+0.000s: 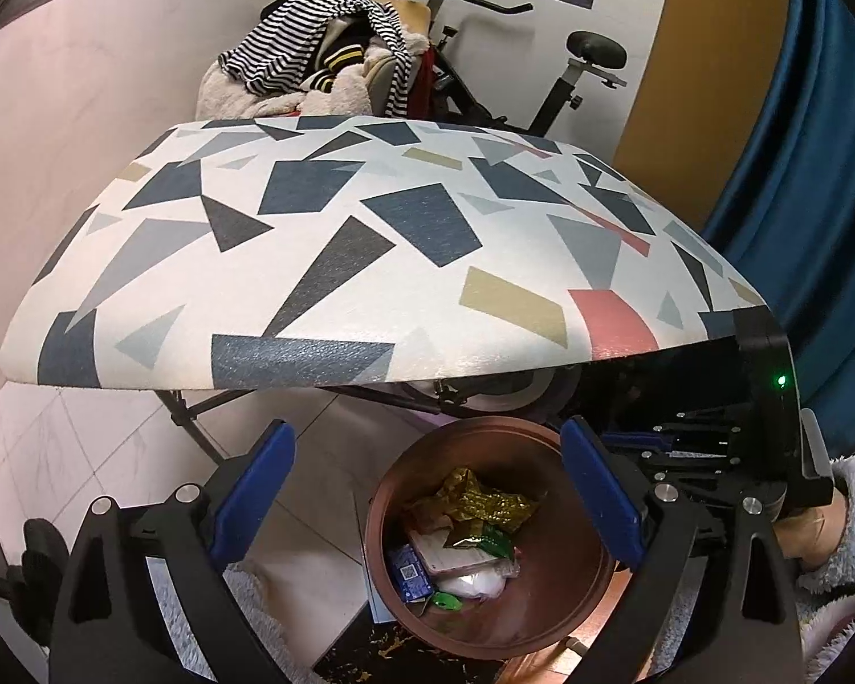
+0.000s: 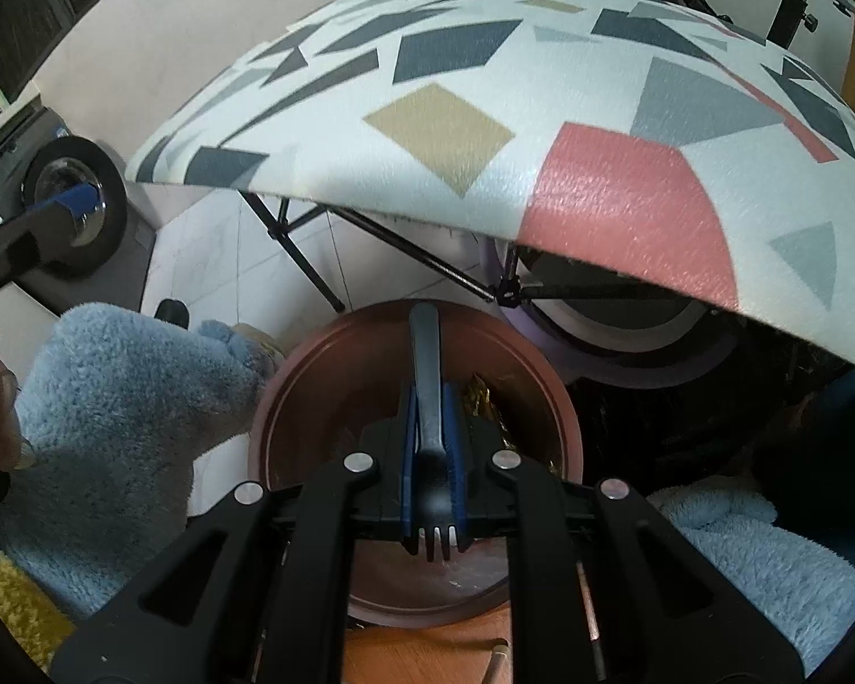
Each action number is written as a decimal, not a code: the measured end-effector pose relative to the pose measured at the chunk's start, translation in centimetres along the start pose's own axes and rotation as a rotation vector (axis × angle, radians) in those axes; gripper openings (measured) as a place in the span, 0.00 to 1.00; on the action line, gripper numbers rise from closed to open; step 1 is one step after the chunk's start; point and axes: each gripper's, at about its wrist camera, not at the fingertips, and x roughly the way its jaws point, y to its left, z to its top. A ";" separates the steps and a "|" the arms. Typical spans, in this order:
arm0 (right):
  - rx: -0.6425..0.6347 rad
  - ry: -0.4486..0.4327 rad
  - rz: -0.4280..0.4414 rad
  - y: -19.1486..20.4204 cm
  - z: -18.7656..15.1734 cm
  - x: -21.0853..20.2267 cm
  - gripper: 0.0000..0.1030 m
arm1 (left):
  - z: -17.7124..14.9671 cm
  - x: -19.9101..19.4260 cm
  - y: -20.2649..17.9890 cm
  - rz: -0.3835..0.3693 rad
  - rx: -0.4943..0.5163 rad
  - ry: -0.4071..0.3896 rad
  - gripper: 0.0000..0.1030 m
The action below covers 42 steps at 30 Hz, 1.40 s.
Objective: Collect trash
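A round brown trash bin (image 1: 570,598) stands on the floor below the table's front edge, holding several wrappers, among them a gold one (image 1: 484,499) and a blue packet (image 1: 410,573). My left gripper (image 1: 427,490) is open and empty above the bin's left side. My right gripper (image 2: 430,416) is shut on a black plastic fork (image 2: 427,353), tines toward the camera, held right over the bin (image 2: 313,376). The right gripper also shows at the right edge of the left wrist view (image 1: 707,444).
A folding table with a geometric-patterned cloth (image 1: 342,239) fills the middle; its black legs (image 2: 308,262) stand behind the bin. A chair piled with clothes (image 1: 325,68) and an exercise bike (image 1: 547,74) stand behind. A blue curtain (image 1: 798,199) hangs at right.
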 end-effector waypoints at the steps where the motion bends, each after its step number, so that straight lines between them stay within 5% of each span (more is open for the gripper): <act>1: -0.001 0.002 -0.004 0.0 0.0 0.1 0.14 | 0.0 0.0 0.1 0.001 -0.002 0.000 0.89; 3: 0.000 0.000 -0.017 0.0 0.0 0.1 0.21 | 0.0 0.0 0.2 0.003 -0.007 0.000 0.89; 5: 0.002 -0.029 -0.038 0.0 0.0 -0.3 0.55 | 0.0 0.0 0.3 0.008 -0.010 -0.001 0.89; 7: -0.002 -0.043 -0.042 -0.1 -0.2 -0.5 0.76 | 0.0 0.0 0.3 0.014 -0.011 -0.003 0.90; 10: -0.002 -0.053 -0.051 -0.3 -0.2 -0.8 0.89 | 0.2 -0.2 0.4 0.033 -0.008 -0.014 0.90; 16: 0.029 -0.129 -0.057 -1.2 1.3 -2.7 0.94 | 2.5 -1.3 0.1 0.065 0.027 -0.069 0.94; 32: 0.038 -0.437 -0.171 -3.2 9.8 -15.6 0.94 | 11.6 -8.2 -1.4 0.155 0.101 -0.330 0.94; 42: -0.013 -0.477 -0.228 -2.3 11.1 -19.1 0.94 | 12.4 -9.7 -1.9 0.193 0.109 -0.370 0.94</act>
